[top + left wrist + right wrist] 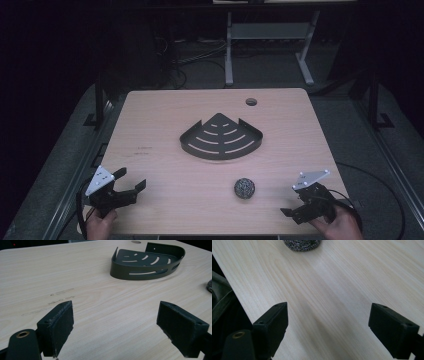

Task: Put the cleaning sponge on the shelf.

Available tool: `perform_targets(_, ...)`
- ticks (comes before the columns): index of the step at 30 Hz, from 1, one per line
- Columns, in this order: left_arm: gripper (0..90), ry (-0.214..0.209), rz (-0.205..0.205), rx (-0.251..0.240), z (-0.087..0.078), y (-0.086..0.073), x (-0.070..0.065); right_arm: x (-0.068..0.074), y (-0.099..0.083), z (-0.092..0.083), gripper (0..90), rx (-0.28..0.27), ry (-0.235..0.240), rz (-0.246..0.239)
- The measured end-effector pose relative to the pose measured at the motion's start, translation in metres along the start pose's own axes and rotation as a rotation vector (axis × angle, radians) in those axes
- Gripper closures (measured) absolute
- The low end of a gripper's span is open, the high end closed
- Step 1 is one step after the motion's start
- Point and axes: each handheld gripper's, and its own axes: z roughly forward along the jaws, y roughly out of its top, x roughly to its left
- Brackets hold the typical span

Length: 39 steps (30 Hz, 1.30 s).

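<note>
Nearest the high camera, at about 7 o'clock on the table (150, 125), the left gripper (131, 181) sits in a hand (100, 224) that comes up from the bottom edge, its jaws spread wide and aimed toward 2 o'clock with nothing between them. At about 5 o'clock the right gripper (286, 214) rests in the other hand (341, 227), near the front right corner; its jaws point toward 9 o'clock and also stand apart, empty. Between the two, a little to the right of centre and close to the front edge, lies the scrubber (244, 188), a small round ball of dark metallic mesh, well apart from both grippers. Beyond it, near the middle of the table, sits the rack (221, 137), a dark fan-shaped corner shelf with curved slots in its floor and a low wall around it, its rounded side toward the person. A small round hole (251, 102) marks the tabletop at roughly 1 o'clock, just past the rack. From the left gripper view, the rack (147, 263) shows at about 1 o'clock above the open pads, and a sliver of the scrubber (209, 286) at 3 o'clock. From the right gripper view, the scrubber (302, 244) lies at 12 o'clock, well ahead of the parted jaws.
</note>
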Motion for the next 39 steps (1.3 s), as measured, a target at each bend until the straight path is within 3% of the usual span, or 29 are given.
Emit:
perform_targets(18,13.3,0.0,-0.001,-0.004,-0.001,0.0,0.0,0.007,0.021,0.003,15.6,0.023,0.016,-0.062)
perform_targets(39,13.3,0.001,-0.002,-0.008,-0.002,0.001,0.001,0.018,0.052,0.021,15.6,0.063,0.06,-0.133)
